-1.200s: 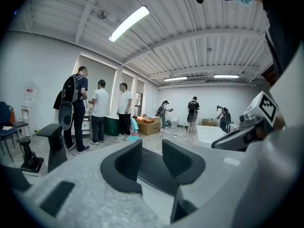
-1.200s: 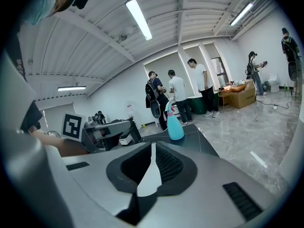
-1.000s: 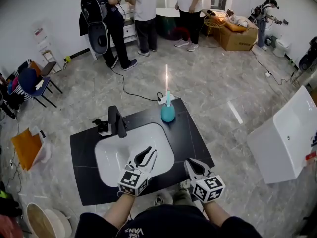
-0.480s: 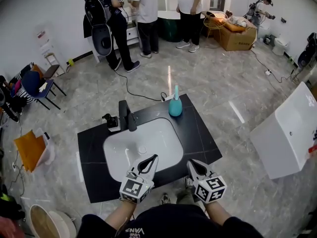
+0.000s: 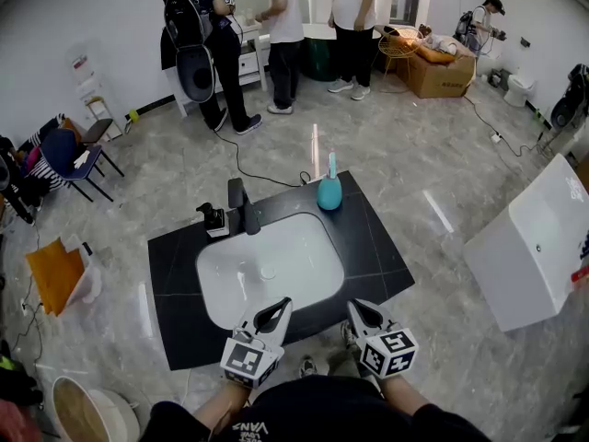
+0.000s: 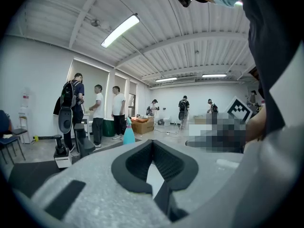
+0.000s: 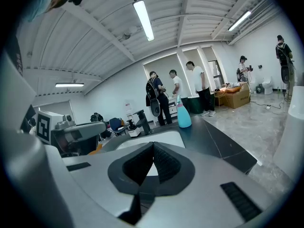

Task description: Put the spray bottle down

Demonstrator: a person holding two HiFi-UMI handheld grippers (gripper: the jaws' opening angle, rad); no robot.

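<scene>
The teal spray bottle point(image 5: 329, 191) stands upright at the far right corner of the black counter point(image 5: 363, 247), and no gripper touches it. It also shows far off as the spray bottle point(image 6: 128, 133) and the spray bottle point(image 7: 183, 114) in the two gripper views. My left gripper point(image 5: 282, 306) hangs at the counter's near edge, in front of the white sink basin point(image 5: 267, 265), shut and empty. My right gripper point(image 5: 355, 308) is beside it, past the near edge, jaws together with nothing between them. Both point toward the bottle from well short of it.
A black faucet point(image 5: 241, 208) and a small black-and-white dispenser point(image 5: 213, 220) stand behind the basin. A cable point(image 5: 248, 168) runs over the floor beyond the counter. Three people stand at the back, chairs point(image 5: 64, 155) are on the left, and a white panel point(image 5: 529, 247) is on the right.
Both grippers have drawn back from over the basin to the counter's near edge. The left jaws have closed. The bottle has kept its place on the counter.
</scene>
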